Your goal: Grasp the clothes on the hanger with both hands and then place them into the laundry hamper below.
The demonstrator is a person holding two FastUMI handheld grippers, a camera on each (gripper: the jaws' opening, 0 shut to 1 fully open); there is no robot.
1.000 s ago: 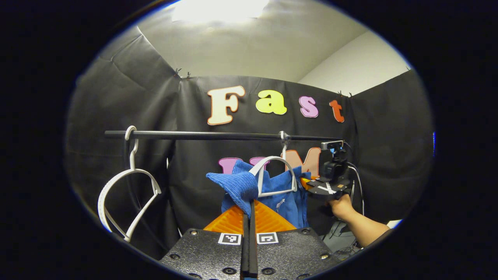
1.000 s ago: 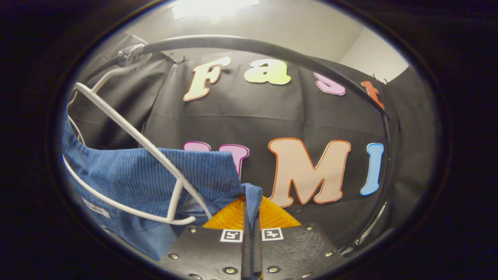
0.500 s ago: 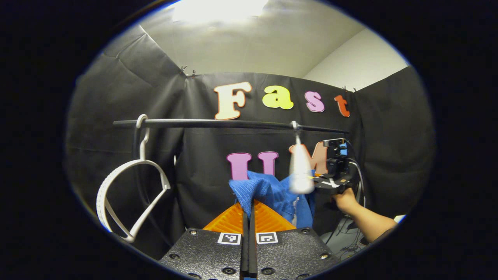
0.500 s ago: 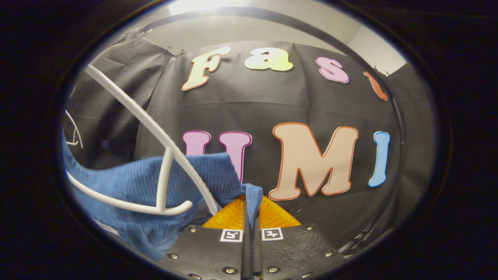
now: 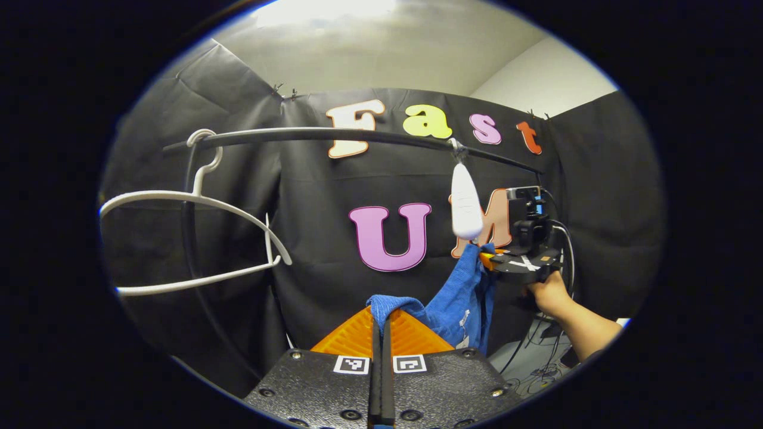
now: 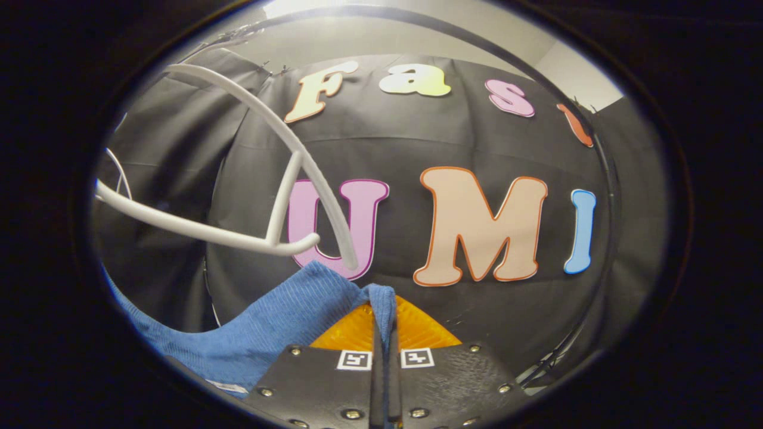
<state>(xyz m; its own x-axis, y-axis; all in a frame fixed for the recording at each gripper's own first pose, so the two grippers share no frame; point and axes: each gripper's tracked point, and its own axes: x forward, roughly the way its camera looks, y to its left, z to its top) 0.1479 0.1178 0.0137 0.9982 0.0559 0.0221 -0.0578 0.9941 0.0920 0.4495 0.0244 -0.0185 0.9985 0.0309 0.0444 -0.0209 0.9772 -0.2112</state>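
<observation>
The left gripper (image 5: 381,325) is clamped on a corner of the blue knit garment (image 5: 459,298), which stretches up and right from the jaws to the right gripper (image 5: 486,260). A white hanger (image 5: 465,202) hangs from the black rail (image 5: 334,134) above that gripper; another white hanger (image 5: 197,238) hangs far left of the jaws.

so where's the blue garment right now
Off the hanger, the blue garment hangs stretched between the left gripper and right gripper, below the rail.

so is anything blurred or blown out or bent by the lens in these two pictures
Left gripper view: the ceiling light is blown out, the rail bows from the fisheye, and the emptied hanger is smeared. Right gripper view: sharper; the white hanger and rail curve strongly, and the blue garment shows its ribbing clearly.
</observation>
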